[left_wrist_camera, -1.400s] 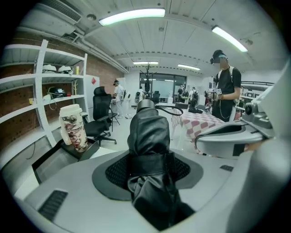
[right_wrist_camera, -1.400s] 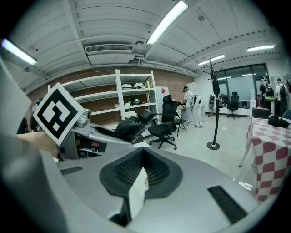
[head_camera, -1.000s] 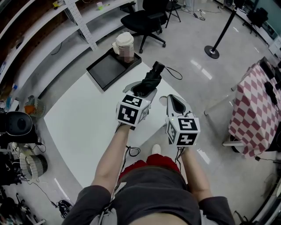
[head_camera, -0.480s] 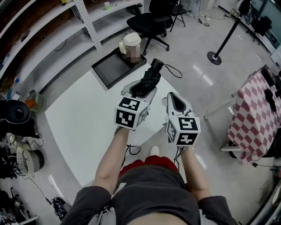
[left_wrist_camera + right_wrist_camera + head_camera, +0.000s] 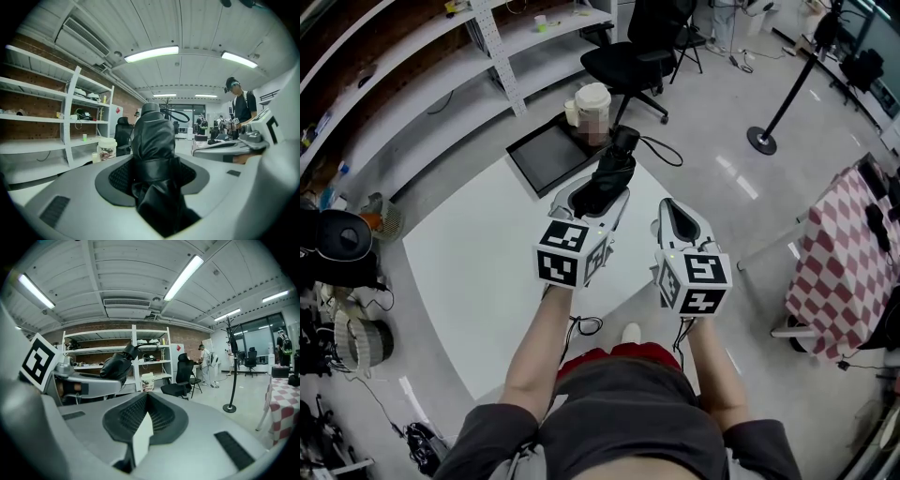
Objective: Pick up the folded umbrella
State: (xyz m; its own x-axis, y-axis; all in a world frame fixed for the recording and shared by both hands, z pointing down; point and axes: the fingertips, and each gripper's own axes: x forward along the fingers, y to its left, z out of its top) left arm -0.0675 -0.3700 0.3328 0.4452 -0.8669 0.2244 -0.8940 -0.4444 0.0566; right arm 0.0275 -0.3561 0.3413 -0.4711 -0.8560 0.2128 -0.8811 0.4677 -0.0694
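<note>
Both grippers have risen: in the head view the left gripper (image 5: pixel 598 190) lifts the folded umbrella (image 5: pixel 614 167) above the table's (image 5: pixel 469 272) far corner, beside the right gripper (image 5: pixel 677 214). Left gripper view: jaws pinch the umbrella's middle. Right gripper view: jaws pressed together, nothing between them.
</note>
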